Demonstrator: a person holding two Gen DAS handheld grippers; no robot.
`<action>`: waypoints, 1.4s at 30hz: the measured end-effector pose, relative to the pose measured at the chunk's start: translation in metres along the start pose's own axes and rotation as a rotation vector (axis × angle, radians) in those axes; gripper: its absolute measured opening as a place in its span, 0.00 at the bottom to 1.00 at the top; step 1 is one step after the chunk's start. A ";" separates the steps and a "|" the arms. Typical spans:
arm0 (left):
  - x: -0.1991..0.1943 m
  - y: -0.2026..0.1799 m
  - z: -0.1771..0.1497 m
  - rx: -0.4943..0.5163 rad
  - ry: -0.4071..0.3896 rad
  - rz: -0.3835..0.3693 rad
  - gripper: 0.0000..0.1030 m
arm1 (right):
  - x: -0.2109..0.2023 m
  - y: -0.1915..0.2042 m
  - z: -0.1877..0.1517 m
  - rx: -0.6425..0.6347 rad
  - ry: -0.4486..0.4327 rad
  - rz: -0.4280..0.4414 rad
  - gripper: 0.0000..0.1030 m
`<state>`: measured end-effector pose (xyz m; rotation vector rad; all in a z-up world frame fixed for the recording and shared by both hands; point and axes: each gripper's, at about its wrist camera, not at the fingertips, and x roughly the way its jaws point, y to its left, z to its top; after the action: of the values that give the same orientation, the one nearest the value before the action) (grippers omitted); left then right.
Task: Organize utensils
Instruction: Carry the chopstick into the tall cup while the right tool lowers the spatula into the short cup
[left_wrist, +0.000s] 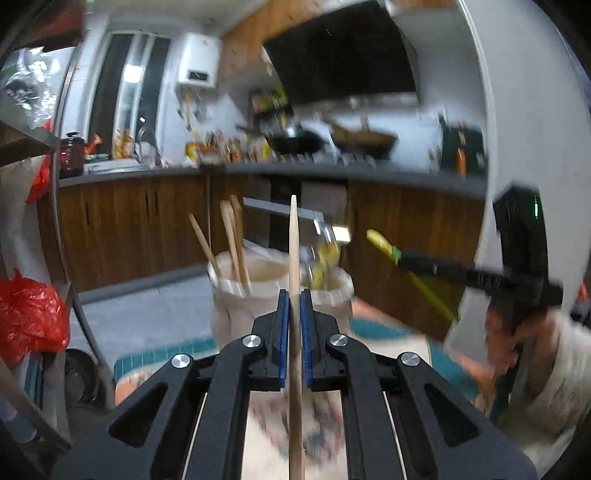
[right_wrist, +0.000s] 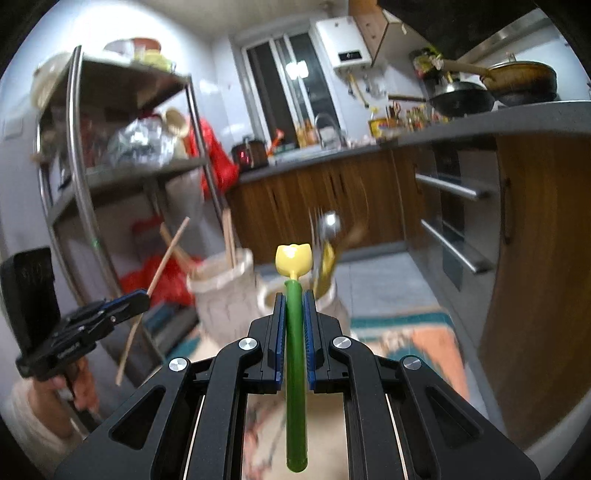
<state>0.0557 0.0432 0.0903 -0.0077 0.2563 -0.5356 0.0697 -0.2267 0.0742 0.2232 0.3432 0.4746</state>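
Note:
My left gripper (left_wrist: 294, 295) is shut on a wooden chopstick (left_wrist: 294, 243) that points up and forward. My right gripper (right_wrist: 294, 295) is shut on a green-handled utensil with a yellow tulip-shaped end (right_wrist: 293, 260). Two cream holders stand ahead. The left holder (left_wrist: 240, 299) has several wooden chopsticks (left_wrist: 232, 240) in it. The right holder (left_wrist: 334, 295) has metal and yellow utensils (left_wrist: 325, 254). In the right wrist view the chopstick holder (right_wrist: 221, 291) is left of the utensil holder (right_wrist: 325, 299), and my left gripper (right_wrist: 142, 295) shows at left. My right gripper (left_wrist: 400, 258) shows in the left wrist view.
The holders stand on a patterned mat (right_wrist: 413, 339). A metal shelf rack (right_wrist: 92, 177) with bags stands to the left. Wooden kitchen cabinets (right_wrist: 332, 199) and a counter with pans (right_wrist: 465, 99) lie behind. A red bag (left_wrist: 29, 314) sits low at left.

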 end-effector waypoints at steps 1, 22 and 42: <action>0.004 0.004 0.008 -0.025 -0.041 -0.017 0.06 | 0.006 -0.002 0.005 0.019 -0.020 0.012 0.10; 0.094 0.022 0.068 -0.036 -0.187 0.049 0.06 | 0.105 -0.014 0.037 0.044 -0.105 0.149 0.10; 0.059 0.012 0.022 -0.013 -0.162 0.045 0.06 | 0.104 0.010 0.004 -0.180 -0.132 -0.025 0.10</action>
<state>0.1157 0.0226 0.0964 -0.0578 0.1021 -0.4856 0.1542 -0.1684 0.0531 0.0750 0.1729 0.4607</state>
